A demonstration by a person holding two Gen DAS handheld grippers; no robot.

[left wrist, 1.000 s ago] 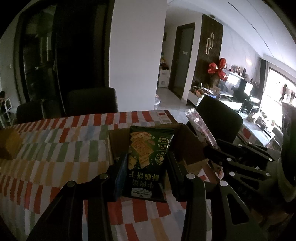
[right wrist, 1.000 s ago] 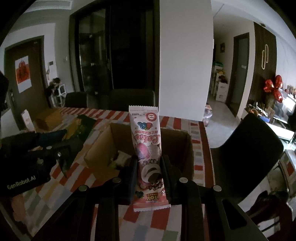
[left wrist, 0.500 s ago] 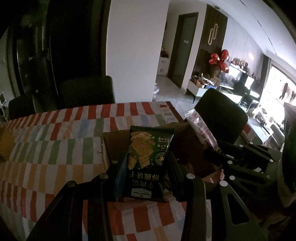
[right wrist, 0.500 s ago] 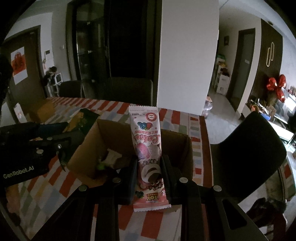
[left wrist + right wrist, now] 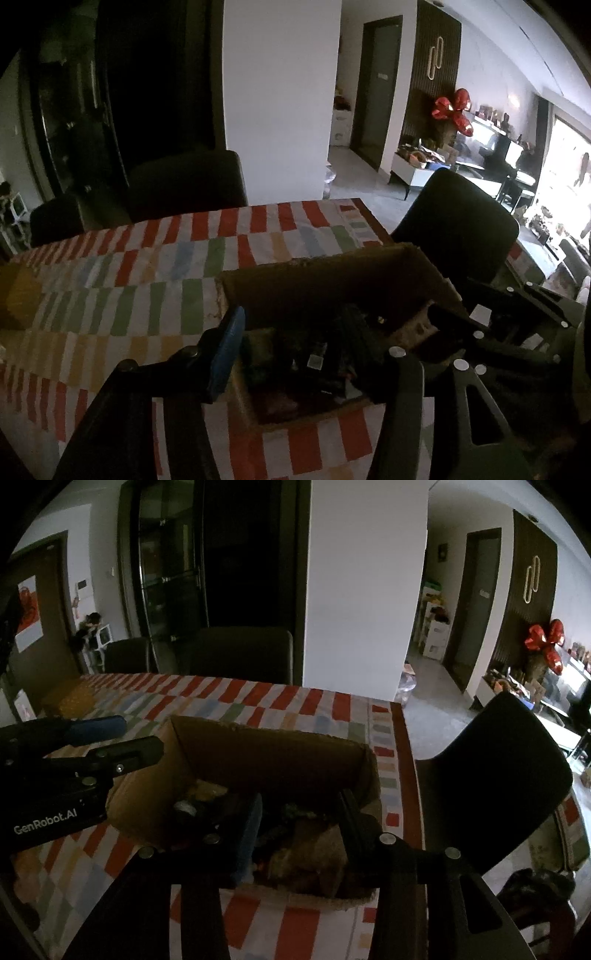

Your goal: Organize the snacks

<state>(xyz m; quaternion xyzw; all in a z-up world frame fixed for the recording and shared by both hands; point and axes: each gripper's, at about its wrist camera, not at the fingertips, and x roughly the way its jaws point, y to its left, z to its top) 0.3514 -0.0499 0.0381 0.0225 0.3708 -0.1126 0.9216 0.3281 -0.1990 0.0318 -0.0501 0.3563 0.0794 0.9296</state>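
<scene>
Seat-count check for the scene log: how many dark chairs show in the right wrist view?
3: one dark chair behind the table, another left of it, one at the right side.

Both wrist cams close above, prob. angled down; share cardboard box point(image 5: 332, 269) point(image 5: 273, 753).

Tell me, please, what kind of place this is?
Most likely a home, in an open dining and living area. A table with a striped cloth has dark chairs around it, and a cardboard box of snacks sits on top. A red bow decorates the far wall.
</scene>
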